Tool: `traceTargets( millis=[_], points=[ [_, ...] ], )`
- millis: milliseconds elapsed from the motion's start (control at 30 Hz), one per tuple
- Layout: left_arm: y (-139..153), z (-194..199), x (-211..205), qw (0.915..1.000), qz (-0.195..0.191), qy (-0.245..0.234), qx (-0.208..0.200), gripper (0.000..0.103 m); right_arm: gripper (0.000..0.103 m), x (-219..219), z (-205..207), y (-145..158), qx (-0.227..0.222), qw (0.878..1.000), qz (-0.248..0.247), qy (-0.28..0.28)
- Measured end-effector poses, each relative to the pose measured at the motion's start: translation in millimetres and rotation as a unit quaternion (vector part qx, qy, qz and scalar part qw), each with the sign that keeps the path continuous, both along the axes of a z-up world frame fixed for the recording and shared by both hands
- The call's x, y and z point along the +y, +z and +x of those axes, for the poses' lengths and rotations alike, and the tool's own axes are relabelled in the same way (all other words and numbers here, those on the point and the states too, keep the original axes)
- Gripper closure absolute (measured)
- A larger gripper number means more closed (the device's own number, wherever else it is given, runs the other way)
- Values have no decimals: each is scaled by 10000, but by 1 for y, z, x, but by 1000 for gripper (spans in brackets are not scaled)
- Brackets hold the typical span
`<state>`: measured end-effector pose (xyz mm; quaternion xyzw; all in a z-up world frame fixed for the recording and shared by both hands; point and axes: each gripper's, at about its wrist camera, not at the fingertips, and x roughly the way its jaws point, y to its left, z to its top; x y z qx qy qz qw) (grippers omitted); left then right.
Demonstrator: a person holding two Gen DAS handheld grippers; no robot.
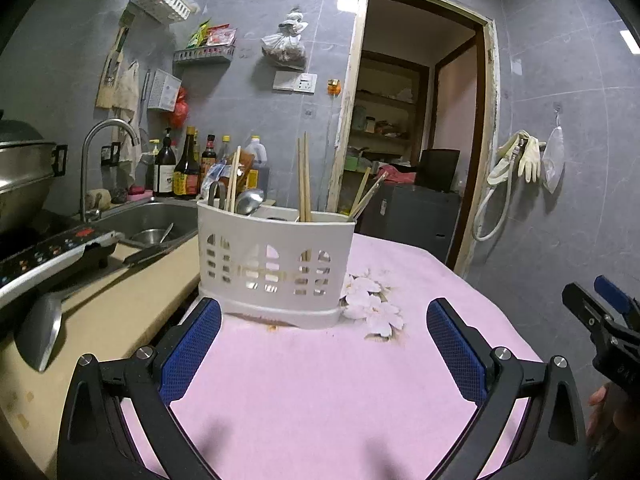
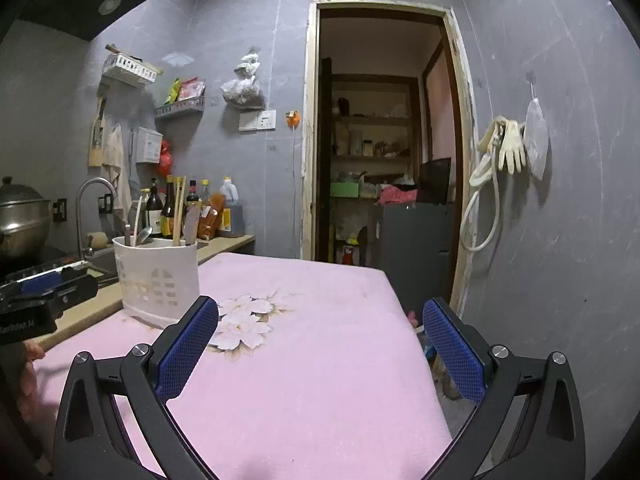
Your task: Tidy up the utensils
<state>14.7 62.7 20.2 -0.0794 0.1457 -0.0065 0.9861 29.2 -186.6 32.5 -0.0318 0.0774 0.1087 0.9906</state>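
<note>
A white slotted utensil holder (image 1: 276,268) stands on the pink tablecloth (image 1: 320,380), holding wooden chopsticks (image 1: 304,180), a metal spoon (image 1: 249,200) and more sticks at its right end. My left gripper (image 1: 324,316) is open just in front of the holder, nothing between its blue pads. In the right wrist view the holder (image 2: 158,280) sits at the left of the table, and my right gripper (image 2: 320,316) hangs open over the pink cloth (image 2: 320,360), empty. The right gripper (image 1: 600,320) also shows at the left view's right edge.
A beige counter (image 1: 120,312) runs left of the table with a sink (image 1: 160,220), faucet (image 1: 100,148), sauce bottles (image 1: 188,168), a metal ladle (image 1: 40,332) and a stove with a pot (image 1: 20,168). An open doorway (image 2: 384,140) lies beyond the table. Gloves and a hose (image 2: 500,156) hang on the right wall.
</note>
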Motion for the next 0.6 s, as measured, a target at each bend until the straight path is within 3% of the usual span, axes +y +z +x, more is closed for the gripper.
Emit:
traceTargets(
  millis=[600],
  points=[
    [0, -4, -2, 10000, 37, 52, -50, 2, 0, -2, 2, -3, 145, 9998, 107, -17]
  ],
)
